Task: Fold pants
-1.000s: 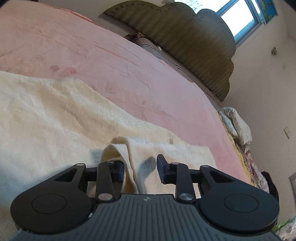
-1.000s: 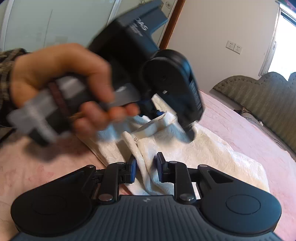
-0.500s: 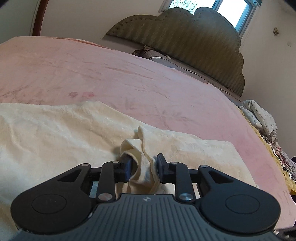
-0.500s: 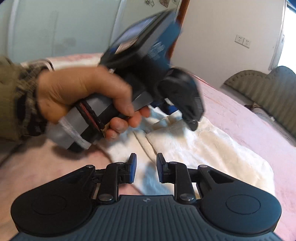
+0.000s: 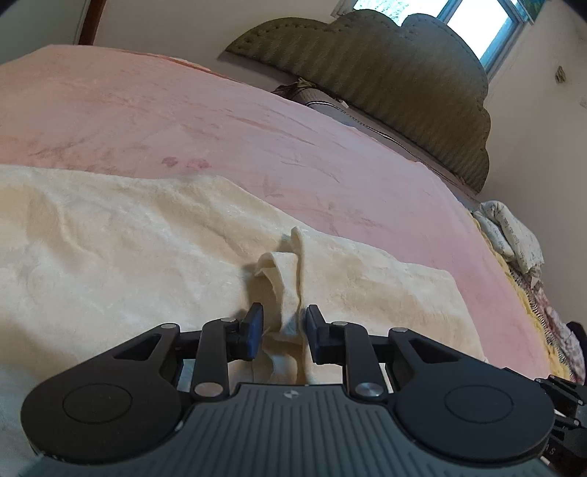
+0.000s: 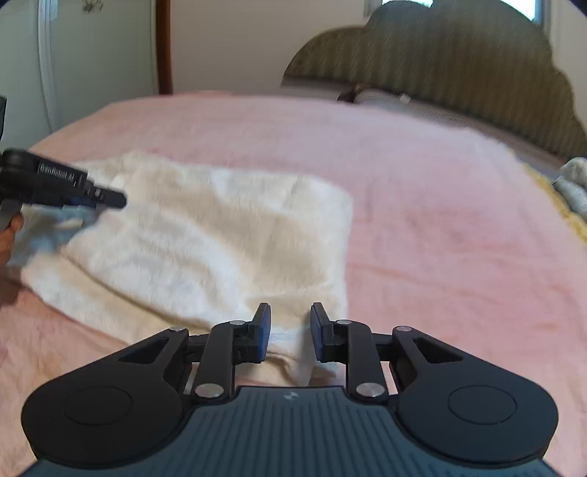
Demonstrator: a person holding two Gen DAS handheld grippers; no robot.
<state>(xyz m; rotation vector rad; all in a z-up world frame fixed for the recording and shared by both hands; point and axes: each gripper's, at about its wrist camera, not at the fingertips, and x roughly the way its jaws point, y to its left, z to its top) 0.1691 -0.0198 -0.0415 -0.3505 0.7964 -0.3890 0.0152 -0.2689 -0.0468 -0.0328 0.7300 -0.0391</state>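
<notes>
Cream fluffy pants (image 5: 128, 238) lie spread on a pink bed (image 5: 183, 121). My left gripper (image 5: 282, 323) is shut on a bunched ridge of the pants (image 5: 284, 279), which stands up between the pads. In the right wrist view the pants (image 6: 205, 235) lie folded on the bed. My right gripper (image 6: 290, 323) hovers over their near right edge with the jaws slightly apart and cloth seen between and below them; the view is blurred and I cannot tell if it grips. The left gripper shows at the far left there (image 6: 110, 200).
A green padded headboard (image 5: 385, 73) stands at the far end with a pillow roll (image 5: 323, 102) below it. Patterned bedding (image 5: 513, 238) is piled off the bed's right side. A window (image 5: 473, 25) is above. A white door (image 6: 73, 66) is at left.
The left gripper closed on a fold of the pants and lifted it into a ridge. The right gripper swung away from the left hand to the right edge of the pants.
</notes>
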